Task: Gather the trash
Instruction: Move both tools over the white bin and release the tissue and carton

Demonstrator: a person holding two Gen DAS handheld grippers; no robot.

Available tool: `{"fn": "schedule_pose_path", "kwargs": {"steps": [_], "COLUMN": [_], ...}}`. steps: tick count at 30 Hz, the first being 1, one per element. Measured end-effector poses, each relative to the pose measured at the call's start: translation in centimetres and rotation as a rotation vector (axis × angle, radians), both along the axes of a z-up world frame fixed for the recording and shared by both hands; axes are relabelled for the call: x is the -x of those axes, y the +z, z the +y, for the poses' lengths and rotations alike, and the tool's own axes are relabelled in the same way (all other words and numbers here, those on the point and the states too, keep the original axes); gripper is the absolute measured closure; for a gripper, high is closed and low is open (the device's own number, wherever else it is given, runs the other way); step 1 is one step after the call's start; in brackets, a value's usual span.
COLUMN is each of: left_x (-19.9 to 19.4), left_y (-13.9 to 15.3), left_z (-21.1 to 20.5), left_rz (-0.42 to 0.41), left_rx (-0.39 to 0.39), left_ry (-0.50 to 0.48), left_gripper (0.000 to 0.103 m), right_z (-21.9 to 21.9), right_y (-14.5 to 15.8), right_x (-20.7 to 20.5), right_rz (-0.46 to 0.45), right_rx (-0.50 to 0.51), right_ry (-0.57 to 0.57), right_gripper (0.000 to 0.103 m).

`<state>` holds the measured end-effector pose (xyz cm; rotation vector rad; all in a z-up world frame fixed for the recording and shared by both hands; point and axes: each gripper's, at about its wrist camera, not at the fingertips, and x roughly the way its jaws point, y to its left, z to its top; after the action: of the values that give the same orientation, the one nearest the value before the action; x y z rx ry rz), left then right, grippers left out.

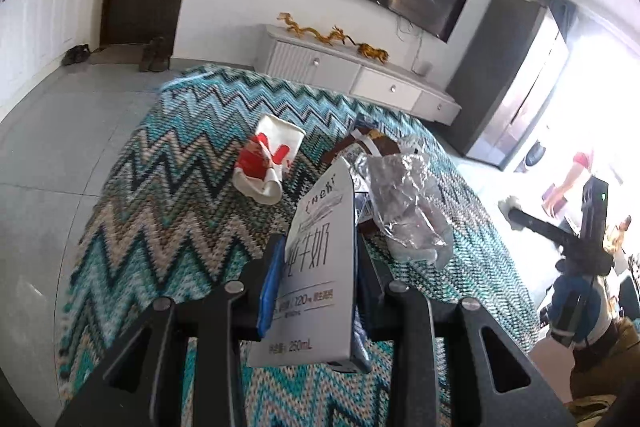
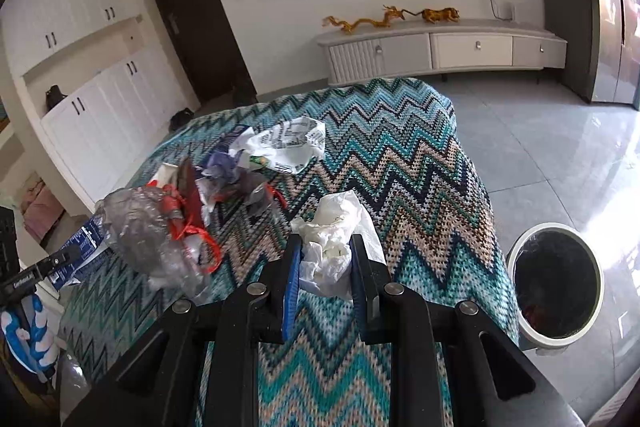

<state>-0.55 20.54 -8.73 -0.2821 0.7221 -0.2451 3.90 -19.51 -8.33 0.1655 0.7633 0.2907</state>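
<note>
We hold two pieces of trash at once. The left gripper [image 1: 316,291] pinches a white milk carton [image 1: 316,267] between its blue-padded fingers [image 1: 269,287]; the carton fills the lower centre of the left wrist view. The right gripper [image 2: 326,267] pinches a crumpled white tissue [image 2: 334,247] in the centre of the right wrist view.

The step in hand appears to be carrying both items to the bin [image 2: 556,283], which stands on the floor at the right edge of the right wrist view, just beside the zigzag blanket [image 2: 420,167]. To do it well, we keep both grips closed until each item is over the black-lined opening, then part the fingers one gripper at a time. The tissue is soft and light; we judge it may cling to a pad, so we spread the fingers fully.

The carton's long axis runs along the fingers, top end pointing away from the camera toward the upper centre of the frame, leaning slightly right. We would tip that end downward over the bin.

More trash remains on the blanket: a red-and-white paper cup [image 1: 268,159], clear plastic wrap [image 1: 408,211], and a printed wrapper [image 2: 292,143].
</note>
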Motion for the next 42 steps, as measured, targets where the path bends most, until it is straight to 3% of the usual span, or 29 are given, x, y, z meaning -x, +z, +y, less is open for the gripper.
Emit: {"fn": "schedule_pose_path", "kwargs": {"steps": [7,13,19,23,28,33,38,42], "left_x": [1.7,0.3,-3.8,-7.9,-13.0,-16.9,-20.0,-22.3], "left_y": [3.3,6.8,9.6,10.2,8.4,4.4,-0.8,-4.4], "left_z": [0.0,-3.2,-10.7,-19.0,-30.4,-42.8,-51.6,-55.8], "left_rz": [-0.05,-0.079,-0.076,-0.043,0.03,0.126,0.248,0.329], "left_rx": [-0.024,-0.02,-0.019,-0.006,0.007,-0.001,-0.017,-0.017], "left_ry": [0.047,-0.001,-0.133,-0.27,-0.454,-0.604,-0.655,-0.646], "left_gripper": [0.072,0.072,0.072,0.072,0.072,0.072,0.072,0.072], "right_z": [-1.3,-4.3,-9.7,-14.7,-22.1,-27.6,-31.0,-32.7], "right_y": [1.6,2.7,2.9,1.5,-2.4,-6.8,-10.9,-13.4], "right_x": [2.5,4.2,4.6,4.2,3.3,1.5,-0.6,-2.2], "right_rz": [-0.058,-0.101,-0.133,-0.124,-0.057,0.03,0.112,0.16], "right_rx": [0.015,-0.015,-0.047,-0.074,-0.105,-0.121,-0.128,-0.141], "right_ry": [0.026,0.012,-0.062,-0.142,-0.279,-0.376,-0.434,-0.465], "right_gripper": [0.08,0.08,0.079,0.078,0.078,0.078,0.077,0.076]}}
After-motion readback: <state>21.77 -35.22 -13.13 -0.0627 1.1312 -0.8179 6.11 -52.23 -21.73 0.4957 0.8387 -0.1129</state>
